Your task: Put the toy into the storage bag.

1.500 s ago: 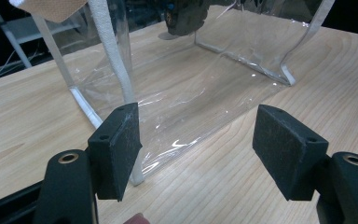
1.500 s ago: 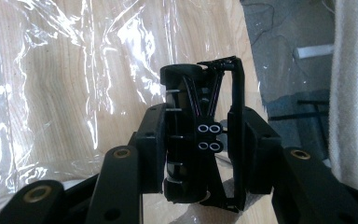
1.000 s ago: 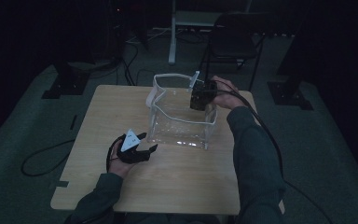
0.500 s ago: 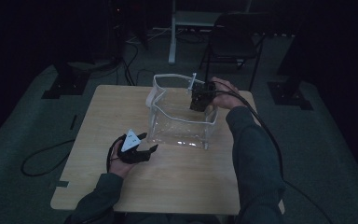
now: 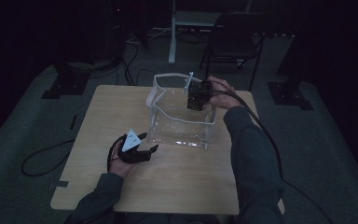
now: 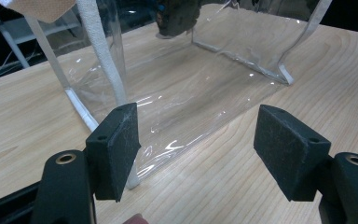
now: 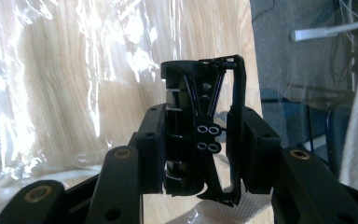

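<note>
Black plastic clip [image 7: 200, 135] lowered into clear pouch [image 5: 182, 119]
Right tongs [image 7: 200, 140] clamp the clip's flanks: rigid, light, likely brittle struts; left tongs [image 6: 200, 149] wide, empty; pouch film floppy, slippery

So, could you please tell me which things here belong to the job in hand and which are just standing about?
In the job:
- clear plastic bag with white trim
- black plastic part, clamped in the right gripper over the bag's open top
- left gripper, open beside the bag

Standing about:
- dark folding chair behind the wooden table
- black floor cables
</note>
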`<state>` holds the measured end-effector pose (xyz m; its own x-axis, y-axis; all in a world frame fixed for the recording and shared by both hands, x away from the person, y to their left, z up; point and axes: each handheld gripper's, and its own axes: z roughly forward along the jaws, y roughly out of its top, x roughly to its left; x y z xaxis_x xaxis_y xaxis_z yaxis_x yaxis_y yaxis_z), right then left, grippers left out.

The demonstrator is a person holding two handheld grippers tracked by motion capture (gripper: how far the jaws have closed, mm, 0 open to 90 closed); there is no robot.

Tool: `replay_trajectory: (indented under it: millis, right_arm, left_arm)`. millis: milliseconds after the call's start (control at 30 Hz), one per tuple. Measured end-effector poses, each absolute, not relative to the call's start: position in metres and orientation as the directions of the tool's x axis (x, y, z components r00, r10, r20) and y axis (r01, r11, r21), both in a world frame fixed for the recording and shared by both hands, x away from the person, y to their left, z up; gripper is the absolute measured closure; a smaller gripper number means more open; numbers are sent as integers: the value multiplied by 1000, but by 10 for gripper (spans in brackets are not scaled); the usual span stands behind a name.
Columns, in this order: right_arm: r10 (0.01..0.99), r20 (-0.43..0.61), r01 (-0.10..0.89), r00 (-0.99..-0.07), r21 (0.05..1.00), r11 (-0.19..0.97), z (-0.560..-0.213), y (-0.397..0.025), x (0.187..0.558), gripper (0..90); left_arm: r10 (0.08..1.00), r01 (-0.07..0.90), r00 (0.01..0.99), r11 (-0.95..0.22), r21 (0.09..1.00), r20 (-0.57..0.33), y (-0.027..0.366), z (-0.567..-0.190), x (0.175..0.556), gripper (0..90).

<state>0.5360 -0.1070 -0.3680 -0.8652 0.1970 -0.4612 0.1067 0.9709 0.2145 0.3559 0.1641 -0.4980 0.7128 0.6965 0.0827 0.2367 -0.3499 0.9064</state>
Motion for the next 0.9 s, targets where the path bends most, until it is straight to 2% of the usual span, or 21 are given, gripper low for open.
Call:
replay_trajectory:
  millis: [233,400,900]
  right_arm:
    - [196,-439,115,-877,204,972,-372,-99,536,584]
    - [172,-451,143,-876,99,985,-391,-98,541,584]
    - [189,-451,180,-873,63,982,-400,-101,540,584]
  left_arm:
    - [695,232,714,-351,907,86,164,-498,355,313]
    - [697,234,712,-346,909,82,165,-497,356,313]
    - [694,235,715,-349,907,82,163,-499,356,313]
